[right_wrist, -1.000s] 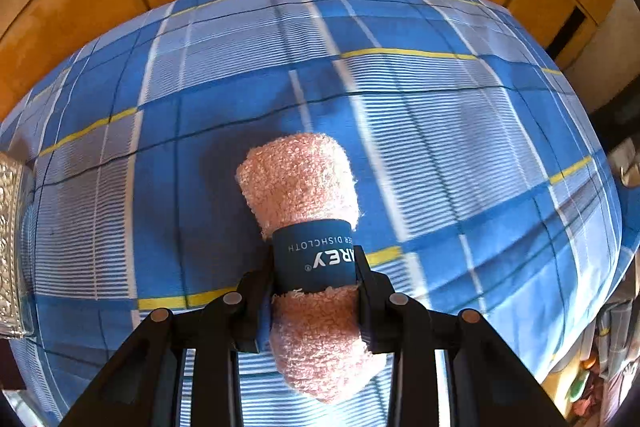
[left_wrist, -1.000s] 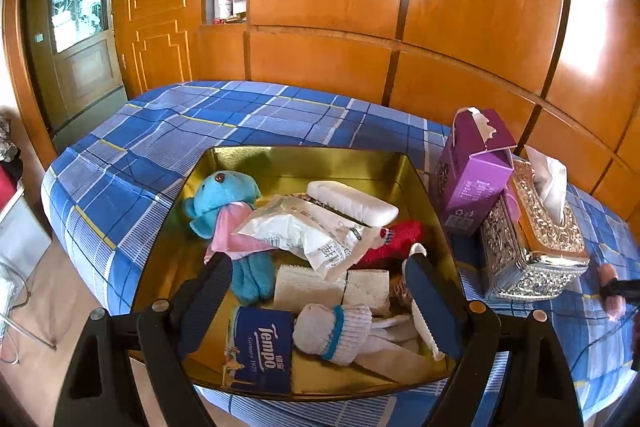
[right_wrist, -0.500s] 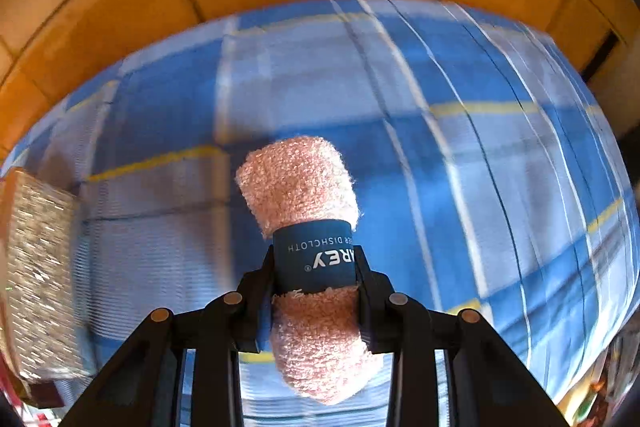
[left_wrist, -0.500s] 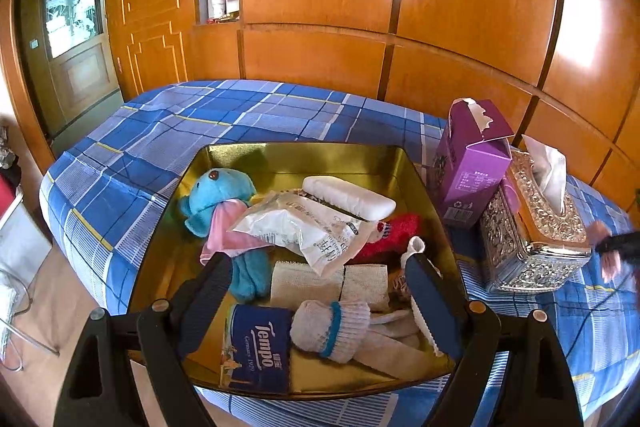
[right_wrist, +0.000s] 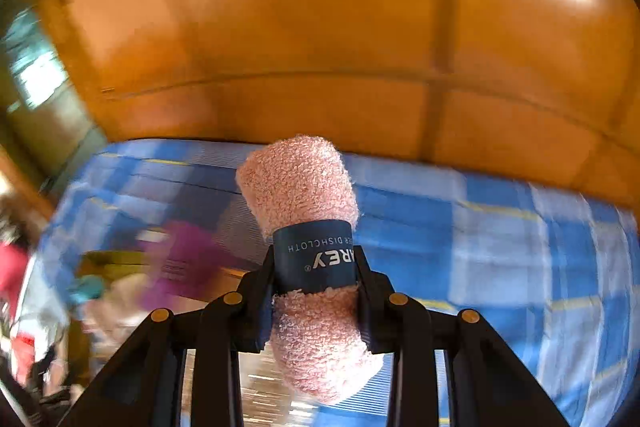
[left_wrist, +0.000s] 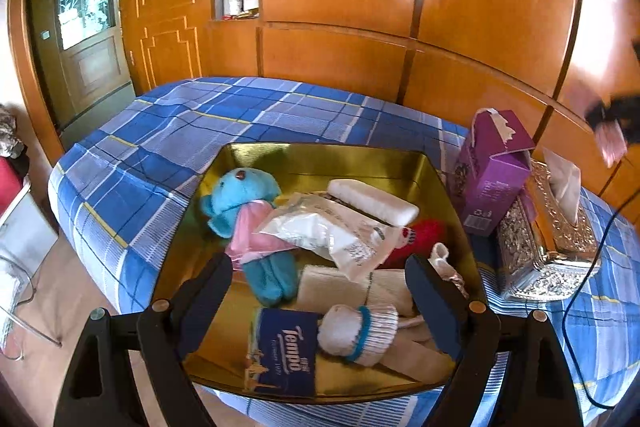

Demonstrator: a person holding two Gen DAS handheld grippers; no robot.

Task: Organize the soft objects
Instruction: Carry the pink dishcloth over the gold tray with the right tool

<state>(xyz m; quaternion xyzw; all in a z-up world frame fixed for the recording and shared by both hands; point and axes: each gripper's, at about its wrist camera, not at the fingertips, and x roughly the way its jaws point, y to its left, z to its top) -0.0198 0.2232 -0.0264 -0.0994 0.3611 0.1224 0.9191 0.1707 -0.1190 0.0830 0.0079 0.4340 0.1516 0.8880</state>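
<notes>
My right gripper [right_wrist: 314, 275] is shut on a rolled pink dishcloth [right_wrist: 300, 183] with a dark blue paper band, held up above the blue plaid bed [right_wrist: 500, 251]. In the left wrist view that gripper and its pink roll [left_wrist: 610, 143] show blurred at the far right, high above the tissue boxes. My left gripper [left_wrist: 318, 285] stands open over the near part of a gold tin tray [left_wrist: 320, 159]. Inside the tray lie a blue teddy [left_wrist: 244, 203], a white wipes packet [left_wrist: 332, 231], a white roll [left_wrist: 372, 197], a red plush [left_wrist: 424, 233], a Tempo tissue pack [left_wrist: 286, 351] and a white sock roll [left_wrist: 356, 333].
A purple carton [left_wrist: 490, 175] and a silver ornate tissue box [left_wrist: 544, 247] stand right of the tray on the bed [left_wrist: 180, 131]. Wooden wardrobe panels [left_wrist: 400, 7] rise behind. A black cable [left_wrist: 576, 291] hangs at the right. A door [left_wrist: 88, 39] is at the left.
My right gripper has lifted the pink dishcloth off the bed and swung it left, so the wardrobe, purple carton and tray now show in its view. The left gripper has stayed put.
</notes>
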